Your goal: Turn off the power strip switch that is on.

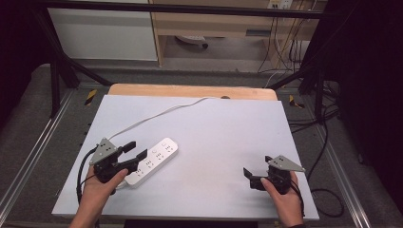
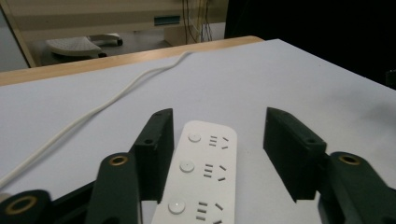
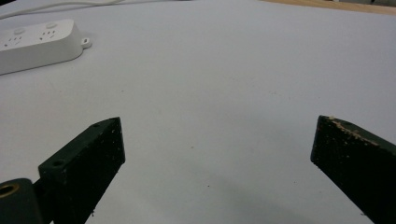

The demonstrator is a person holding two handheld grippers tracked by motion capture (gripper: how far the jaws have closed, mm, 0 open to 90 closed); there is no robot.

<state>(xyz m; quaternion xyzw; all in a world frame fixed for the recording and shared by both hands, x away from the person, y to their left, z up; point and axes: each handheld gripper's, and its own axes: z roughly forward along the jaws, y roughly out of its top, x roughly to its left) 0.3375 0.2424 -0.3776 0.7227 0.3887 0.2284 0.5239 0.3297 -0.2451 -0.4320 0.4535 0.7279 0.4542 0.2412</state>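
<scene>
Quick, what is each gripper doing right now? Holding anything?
Left gripper: open, jaws straddling the white power strip; one jaw is at its side, the other stands clear, so no grip yet.
Right gripper: open wide, holding nothing.

Even overhead light falls on the pale table top [image 1: 214, 128], which reads bright and slightly bluish in the high view, while the room's far corners and both side edges sink into near black. Soft, short shadows sit under the white power strip [image 1: 153, 161] and both hands, with no hard glare anywhere. All three pictures are low in resolution and faintly grainy; in the gripper views the close black jaws are soft-edged and the background beyond the table blurs.
</scene>
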